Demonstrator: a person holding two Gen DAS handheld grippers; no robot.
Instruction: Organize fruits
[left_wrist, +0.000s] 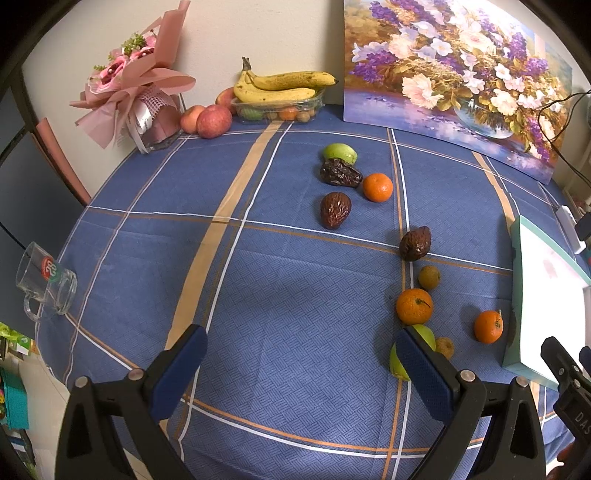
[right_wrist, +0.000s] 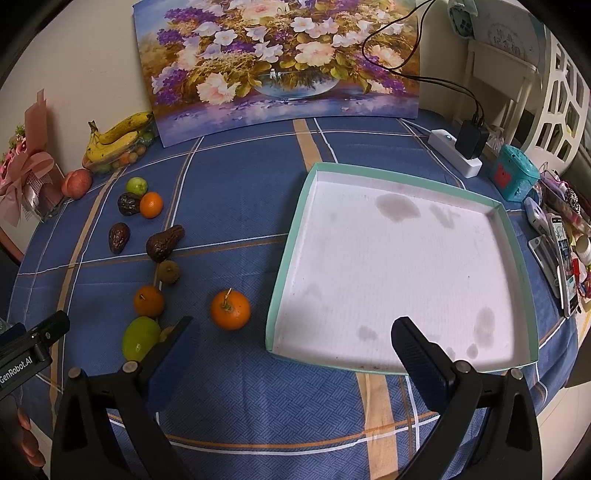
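2 grippers here and both have their jaws spread wide with nothing between them. The left gripper (left_wrist: 303, 369) hangs low over the blue plaid tabletop (left_wrist: 258, 295), and its right finger partly covers a green fruit (left_wrist: 399, 363) sitting by a small brown one (left_wrist: 444, 347). The right gripper (right_wrist: 295, 350) hovers at the near edge of the tray (right_wrist: 291, 236), a shallow white box with a teal rim and a few grey stains on its floor, no fruit in it so far. The fruit is all loose on the cloth left of the tray: an orange (right_wrist: 230, 309) closest to it, another orange (right_wrist: 148, 301) just above the green fruit, then a small brownish round one (right_wrist: 169, 271) and a dark wrinkled pear-shaped piece (right_wrist: 163, 243) touching or nearly so. Further back there's a second dark wrinkled one (right_wrist: 118, 237), and a tight cluster of a third dark one (right_wrist: 128, 204), a third orange (right_wrist: 151, 205) and a second green fruit (right_wrist: 136, 185). Against the wall sit bananas (left_wrist: 280, 86) on a clear punnet, a couple of apples (left_wrist: 213, 121), a pink bouquet (left_wrist: 136, 85) and a big flower painting (right_wrist: 280, 59). A glass mug (left_wrist: 46, 286) sits at the left edge, a power strip (right_wrist: 456, 157) back right.
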